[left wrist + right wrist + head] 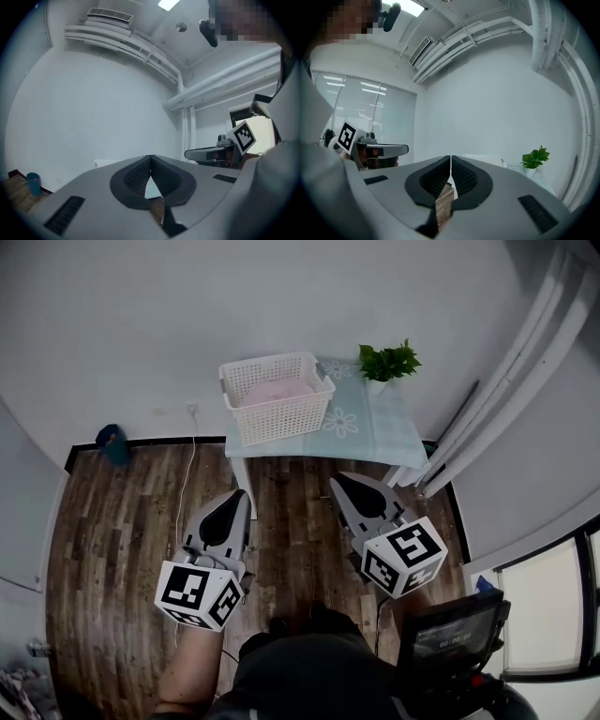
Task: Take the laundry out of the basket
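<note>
A white lattice laundry basket [277,399] stands on the left part of a small table [375,432] against the far wall. Pink laundry [277,390] lies inside it. My left gripper [239,495] hangs over the wooden floor, well short of the table, its jaws shut with nothing between them. My right gripper [339,480] is level with it to the right, also shut and empty. In the left gripper view the left gripper's tips [151,157] meet; in the right gripper view the right gripper's tips [450,158] meet too.
A small green potted plant [387,363] stands at the table's back right corner. A blue object [111,442] sits on the floor by the left wall, and a white cable [187,470] runs down from a wall socket. Pipes [511,371] run along the right wall.
</note>
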